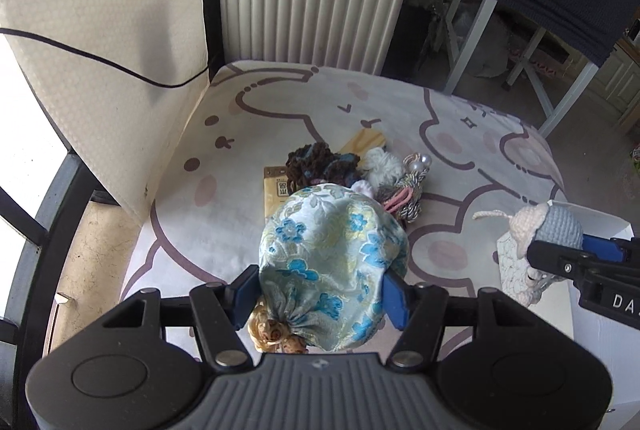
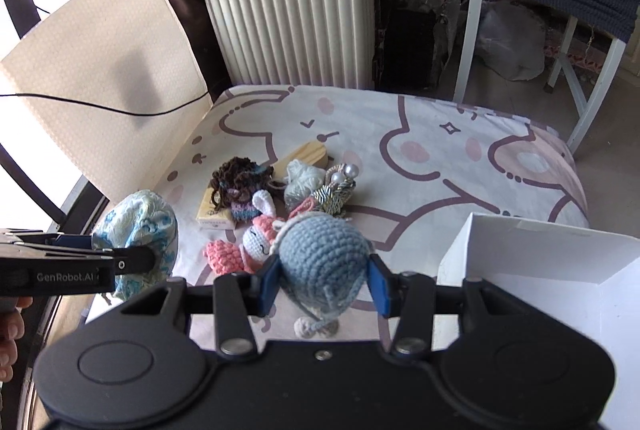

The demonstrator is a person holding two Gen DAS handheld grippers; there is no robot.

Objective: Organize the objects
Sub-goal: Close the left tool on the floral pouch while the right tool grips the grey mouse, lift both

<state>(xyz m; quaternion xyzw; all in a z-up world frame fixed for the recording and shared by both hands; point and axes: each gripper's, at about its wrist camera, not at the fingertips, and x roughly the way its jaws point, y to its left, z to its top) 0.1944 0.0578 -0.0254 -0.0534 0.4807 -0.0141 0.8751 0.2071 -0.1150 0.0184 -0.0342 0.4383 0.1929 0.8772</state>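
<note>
Brocade pouch pinched in my left gripper, blue crochet doll in my right gripper; both lifted clear of the pile for the white box.

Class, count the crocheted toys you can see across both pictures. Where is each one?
3. A blue toy sits in the right gripper, a pink bunny lies on the sheet, and a brown-haired doll lies behind it. The pile may hide others.
</note>
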